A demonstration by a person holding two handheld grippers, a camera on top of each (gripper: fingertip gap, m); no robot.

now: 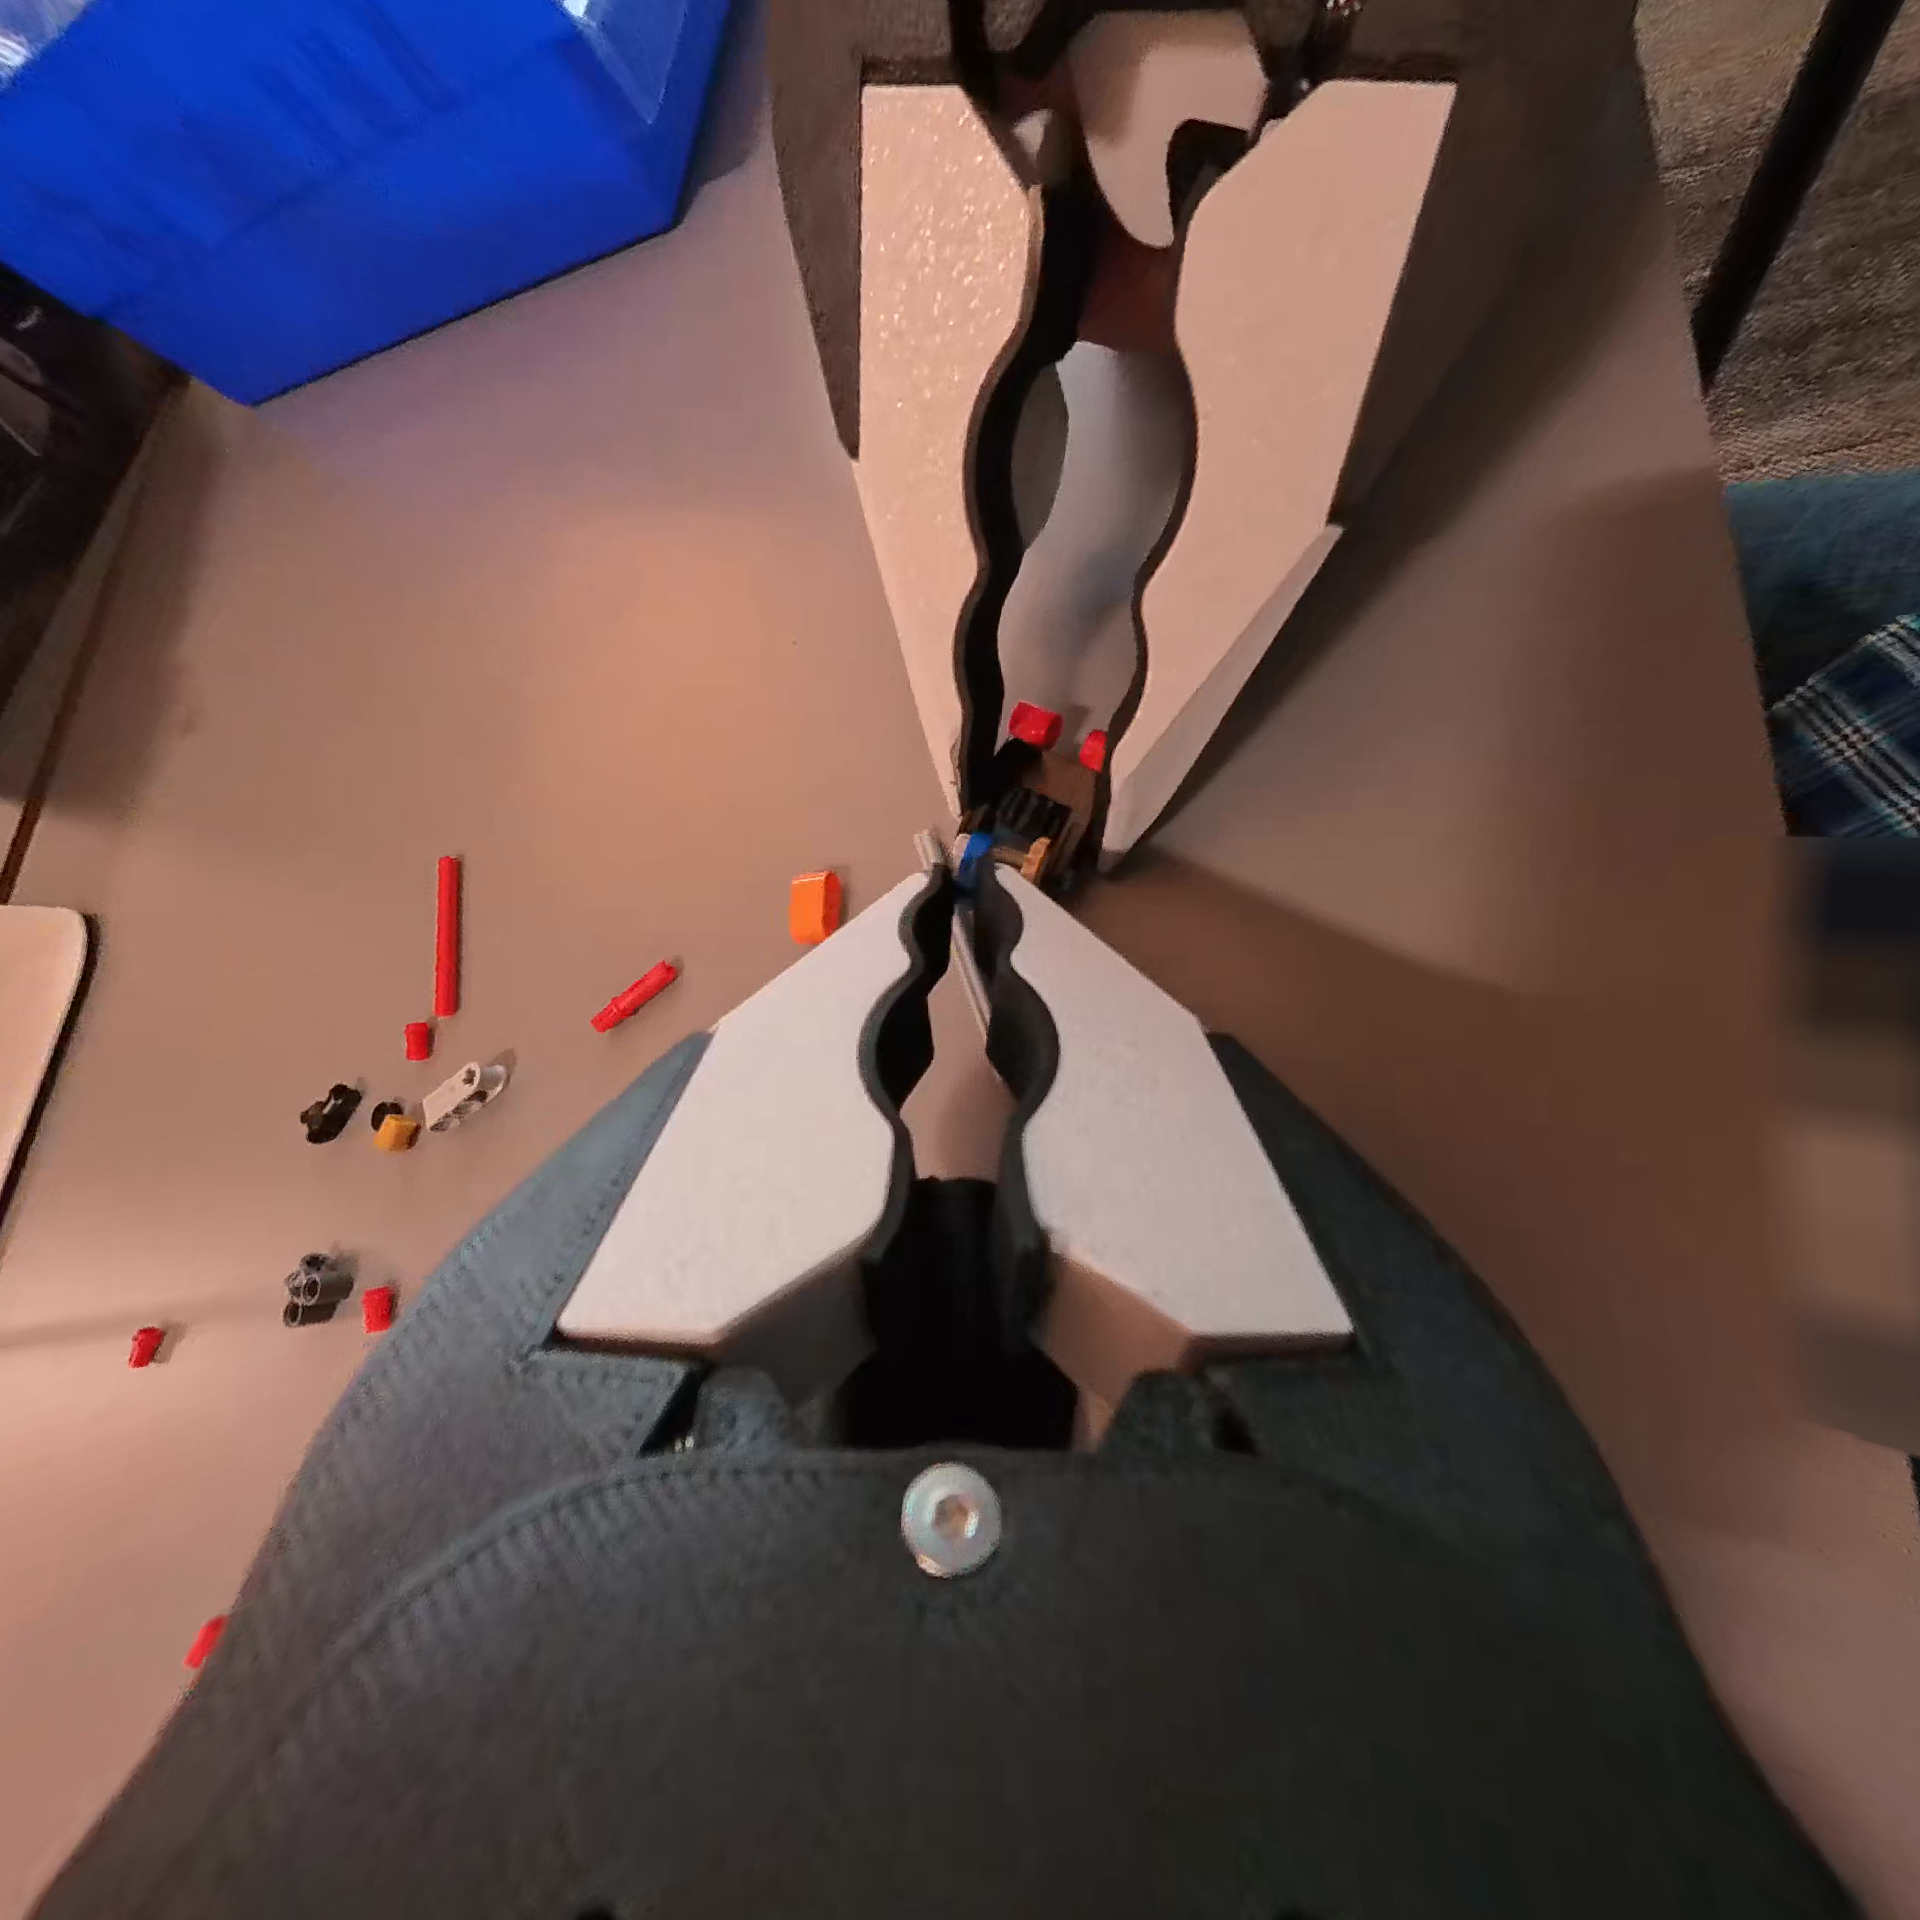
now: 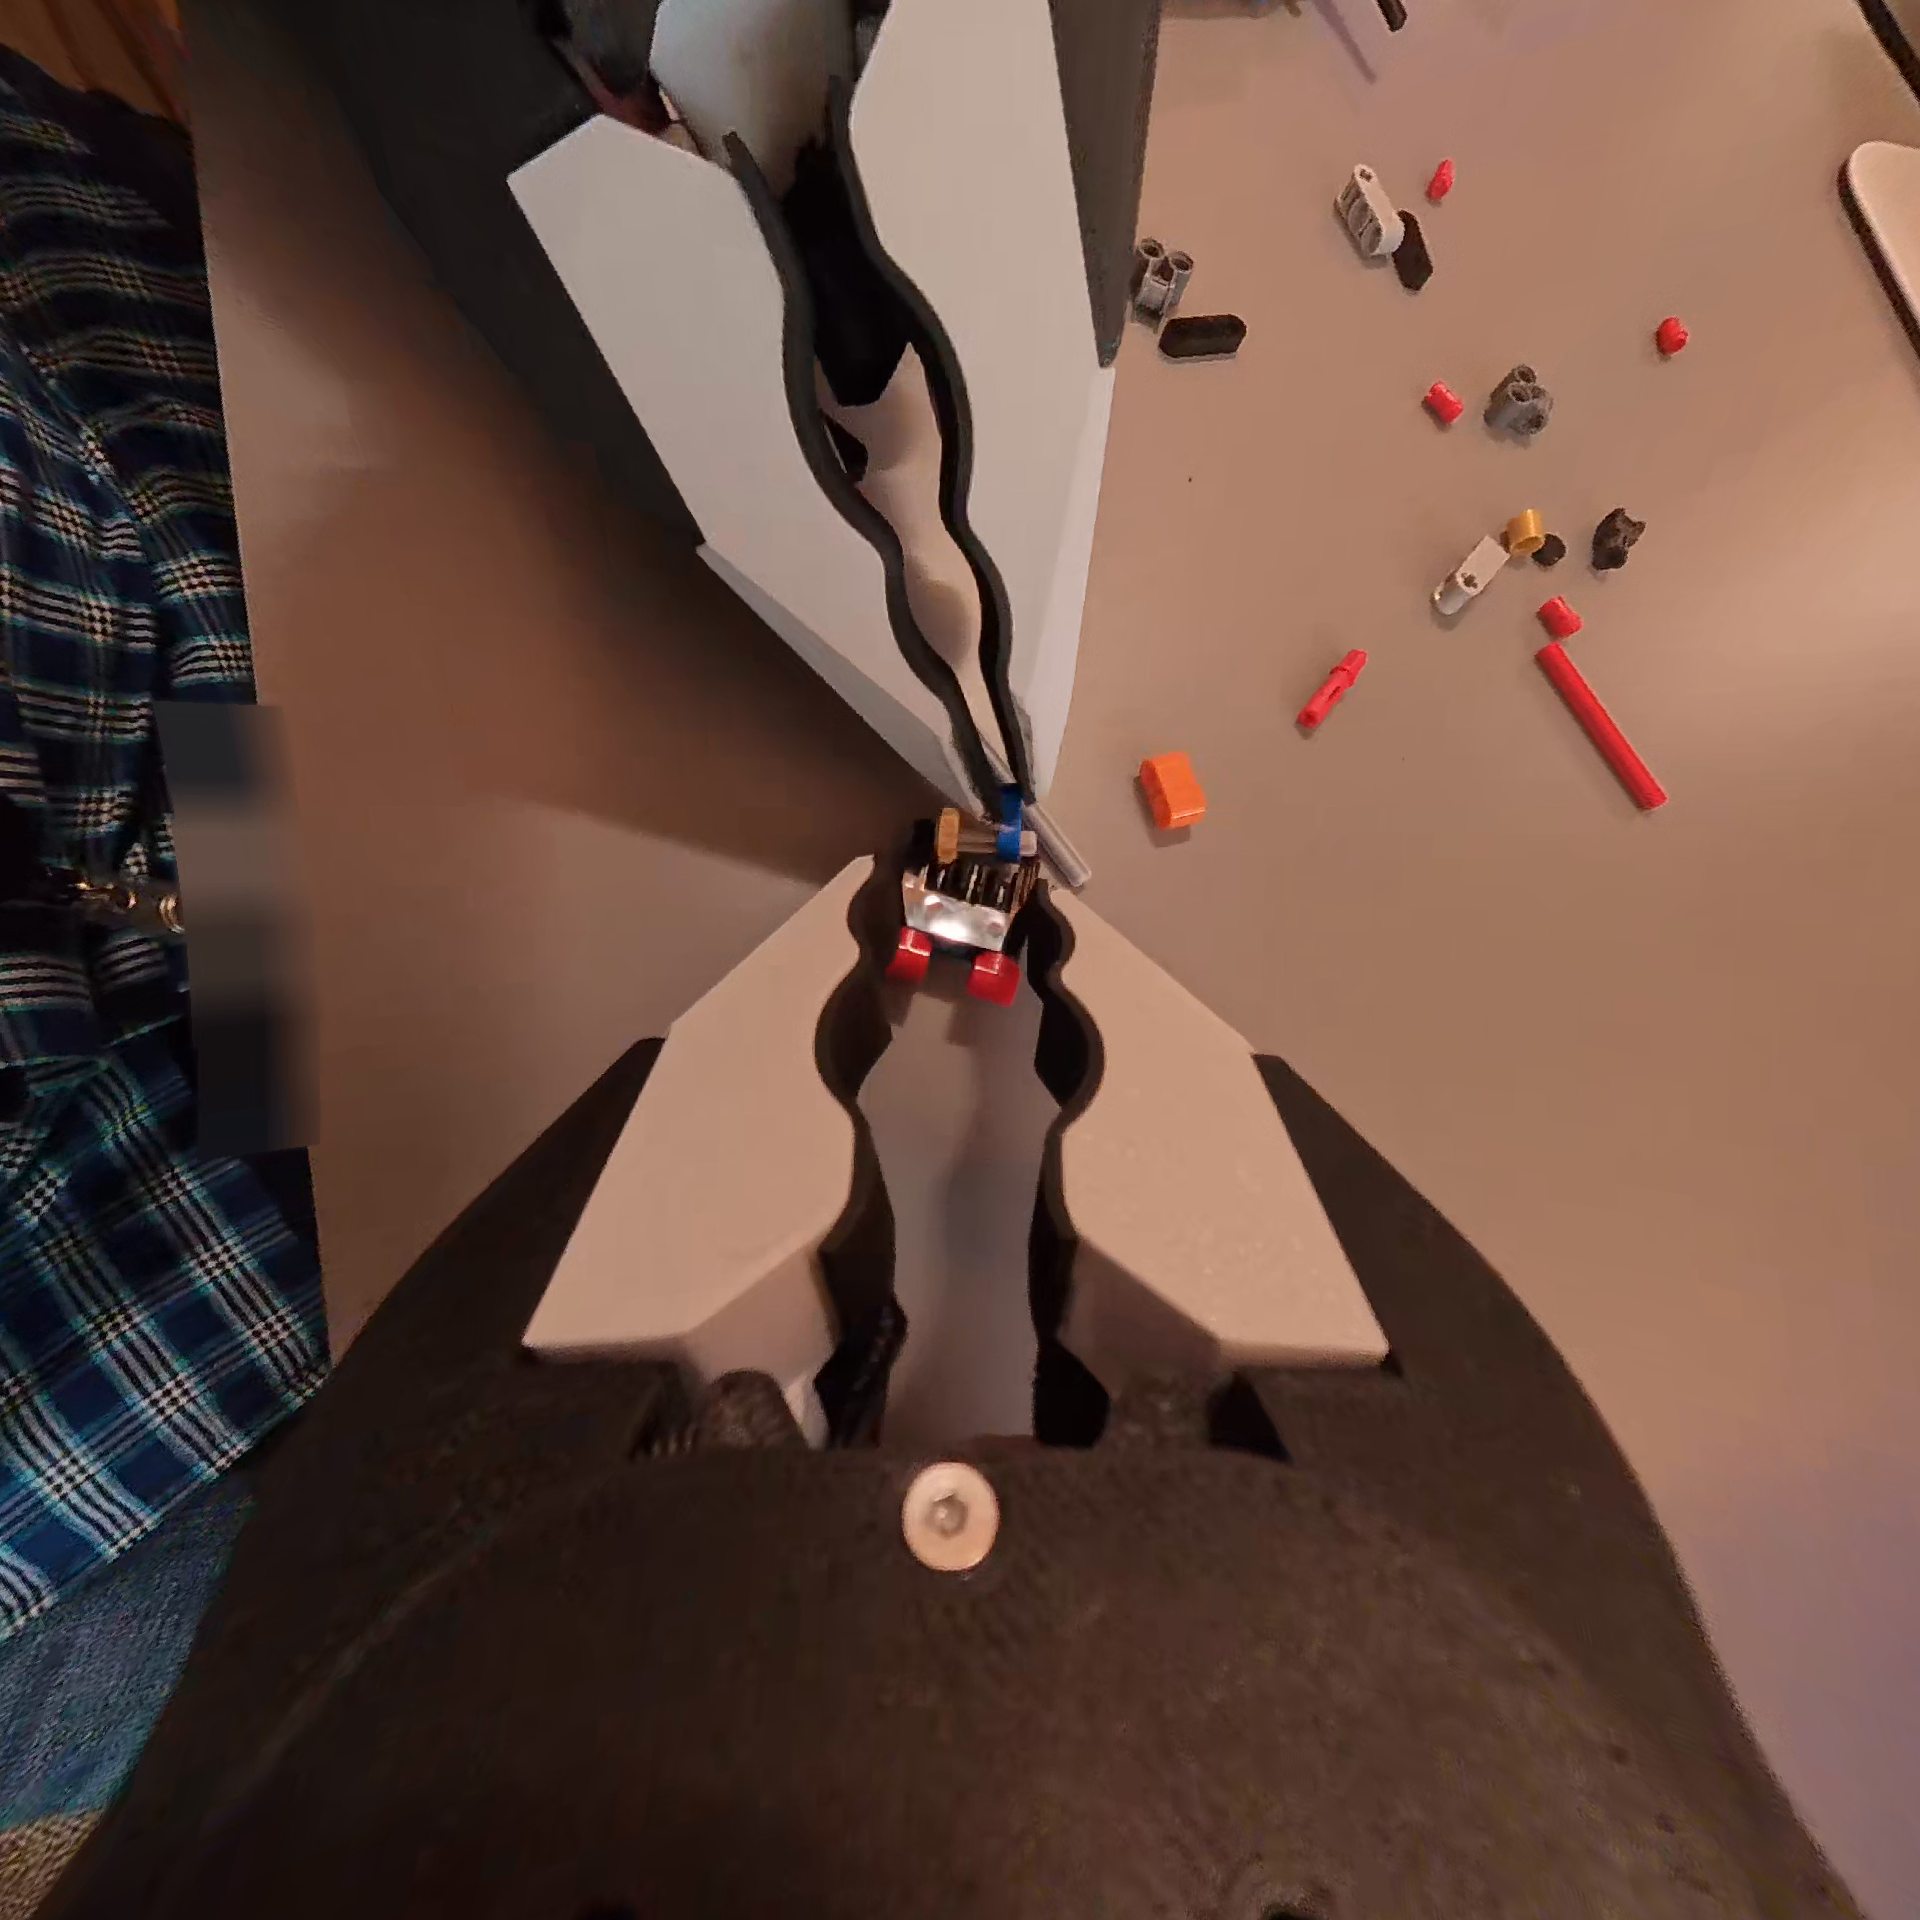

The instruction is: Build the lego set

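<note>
the left gripper [image 1: 961,894] has its jaws pinched on a thin grey rod [image 1: 971,977]. the right gripper [image 2: 951,914] has its jaws closed around the small lego model [image 2: 956,914], held above the desk [image 2: 1351,1039], tips meeting.

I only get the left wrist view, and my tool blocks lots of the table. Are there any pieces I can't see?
Observer: Yes. Two black oval pieces lie on the table, one right beside a grey connector.
Operator: What does the little build look like from the other side?
Observer: The little build shows a shiny grey plate there, right next to its two red pieces.
</note>
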